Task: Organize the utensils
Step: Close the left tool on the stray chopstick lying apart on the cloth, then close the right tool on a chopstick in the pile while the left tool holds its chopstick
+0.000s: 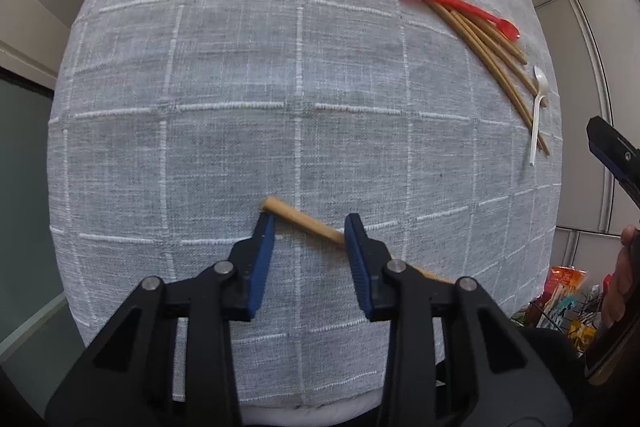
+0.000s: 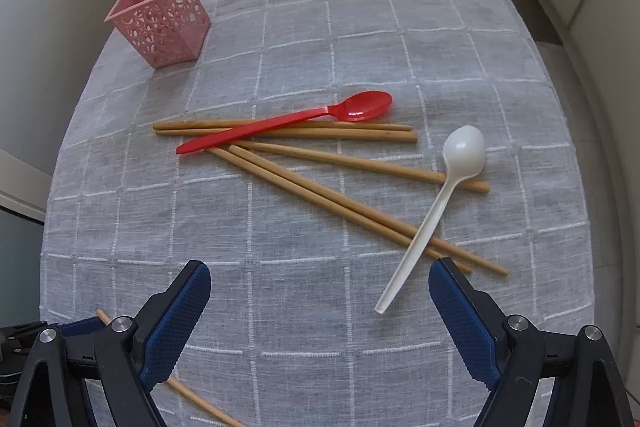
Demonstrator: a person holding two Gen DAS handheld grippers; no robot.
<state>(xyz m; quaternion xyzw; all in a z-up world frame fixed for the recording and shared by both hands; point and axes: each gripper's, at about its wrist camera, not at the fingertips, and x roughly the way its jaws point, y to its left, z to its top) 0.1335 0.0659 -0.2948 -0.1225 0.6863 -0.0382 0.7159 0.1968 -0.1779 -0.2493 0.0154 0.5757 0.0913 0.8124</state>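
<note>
My left gripper is partly closed around a chopstick that lies slanted between its fingers, not squeezed. My right gripper is wide open, holding nothing; the white spoon handle lies between its fingers.

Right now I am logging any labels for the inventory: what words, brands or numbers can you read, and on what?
None can be read.
Colourful snack packets beside the table: print too blurred to read.
Pink perforated plastic holder, red plastic spoon, white plastic spoon, wooden chopsticks: no text.
</note>
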